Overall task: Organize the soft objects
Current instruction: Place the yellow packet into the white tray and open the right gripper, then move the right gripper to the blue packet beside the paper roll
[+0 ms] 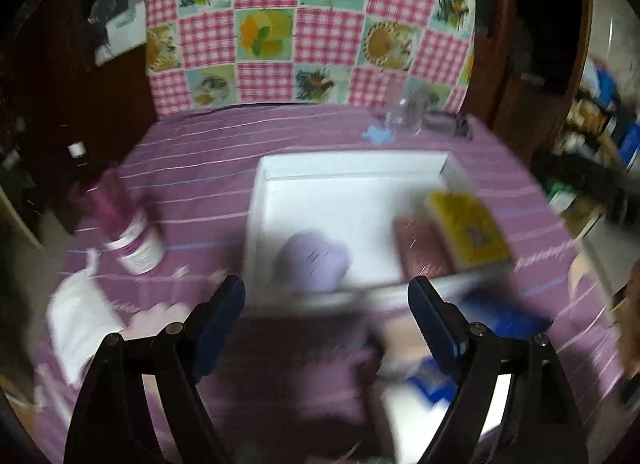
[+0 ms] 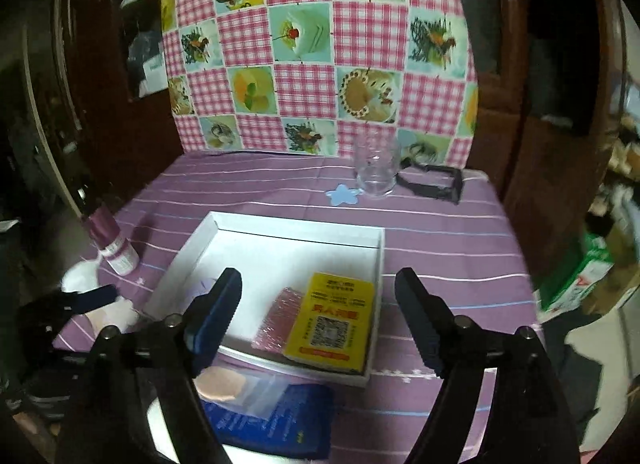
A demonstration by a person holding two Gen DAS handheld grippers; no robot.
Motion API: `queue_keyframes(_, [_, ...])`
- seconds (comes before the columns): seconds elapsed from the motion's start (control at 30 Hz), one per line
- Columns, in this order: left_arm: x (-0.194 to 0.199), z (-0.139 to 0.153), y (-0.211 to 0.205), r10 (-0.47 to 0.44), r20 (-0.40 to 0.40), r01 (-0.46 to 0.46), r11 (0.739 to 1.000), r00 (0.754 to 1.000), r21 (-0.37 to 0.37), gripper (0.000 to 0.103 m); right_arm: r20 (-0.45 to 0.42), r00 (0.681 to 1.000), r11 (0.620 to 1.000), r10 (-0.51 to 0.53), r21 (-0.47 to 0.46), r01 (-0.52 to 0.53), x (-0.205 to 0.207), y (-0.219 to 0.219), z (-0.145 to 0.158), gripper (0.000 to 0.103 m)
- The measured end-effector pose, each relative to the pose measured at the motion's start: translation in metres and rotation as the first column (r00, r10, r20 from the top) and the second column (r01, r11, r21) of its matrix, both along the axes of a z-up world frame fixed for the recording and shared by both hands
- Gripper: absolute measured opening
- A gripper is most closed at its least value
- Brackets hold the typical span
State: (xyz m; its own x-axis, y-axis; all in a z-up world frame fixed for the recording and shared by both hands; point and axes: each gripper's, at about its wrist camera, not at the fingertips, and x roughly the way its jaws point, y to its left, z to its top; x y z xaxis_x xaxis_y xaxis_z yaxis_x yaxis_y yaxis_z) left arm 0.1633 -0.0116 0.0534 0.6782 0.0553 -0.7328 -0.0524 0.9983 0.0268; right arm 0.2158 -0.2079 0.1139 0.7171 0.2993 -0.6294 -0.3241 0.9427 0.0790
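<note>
A shallow white box [image 2: 182, 260] lies on the purple striped cloth. Inside it are a yellow packet with a QR code [image 2: 332, 320], a glittery red-brown pack [image 2: 278, 316] beside it and a lilac soft pad [image 1: 312, 260]. My left gripper [image 1: 326, 304] hangs open over the box's near edge, nothing between its fingers. My right gripper [image 2: 318, 304] is open and empty above the yellow packet. In front of the box lie a blue packet in clear wrap [image 2: 280, 412] and a round peach pad [image 2: 220, 384]. The left wrist view is blurred.
A purple-capped bottle [image 2: 116, 248] lies left of the box, with a pale pad [image 2: 116, 316] near it. A clear glass [image 2: 376, 171], a blue star [image 2: 342, 193] and a black frame [image 2: 436, 181] sit at the back. A checked cloth [image 2: 304, 43] hangs behind the table.
</note>
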Motion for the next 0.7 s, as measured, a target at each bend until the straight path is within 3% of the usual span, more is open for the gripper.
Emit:
queue_keyframes(0.1, [-0.028, -0.008, 0.002, 0.032, 0.001, -0.032, 0.999, 0.999, 0.032, 0.084, -0.014, 0.999, 0.999, -0.03, 0.045, 0.031, -0.012, -0.011, -0.002, 0.079])
queue_keyframes(0.23, [-0.054, -0.022, 0.008, 0.055, -0.025, -0.057, 0.995, 0.998, -0.078, 0.084, -0.093, 0.987, 0.987, -0.133, 0.075, 0.14, -0.027, -0.032, -0.019, 0.079])
queue_keyframes(0.3, [-0.062, -0.027, 0.004, 0.068, -0.028, -0.07, 0.994, 0.997, -0.078, 0.084, -0.118, 0.987, 0.989, -0.105, 0.09, 0.116, -0.037, -0.038, -0.031, 0.079])
queue_keyframes(0.4, [-0.074, -0.03, -0.014, 0.08, 0.015, -0.08, 0.997, 0.997, 0.009, 0.084, -0.137, 0.989, 0.99, -0.061, 0.121, 0.078, -0.048, -0.042, -0.048, 0.079])
queue_keyframes(0.53, [-0.083, -0.034, -0.034, 0.049, -0.003, -0.049, 0.997, 0.999, 0.065, 0.084, -0.171, 0.985, 0.991, -0.007, 0.129, 0.03, -0.05, -0.035, -0.066, 0.079])
queue_keyframes(0.6, [-0.088, -0.032, -0.036, 0.04, 0.005, -0.04, 0.997, 0.999, 0.067, 0.084, -0.173, 0.985, 0.992, 0.005, 0.124, 0.017, -0.048, -0.031, -0.071, 0.079])
queue_keyframes(0.7, [-0.092, -0.029, -0.033, 0.029, 0.019, -0.029, 1.0, 0.999, 0.011, 0.085, -0.18, 0.984, 0.992, 0.011, 0.127, 0.013, -0.047, -0.029, -0.076, 0.079])
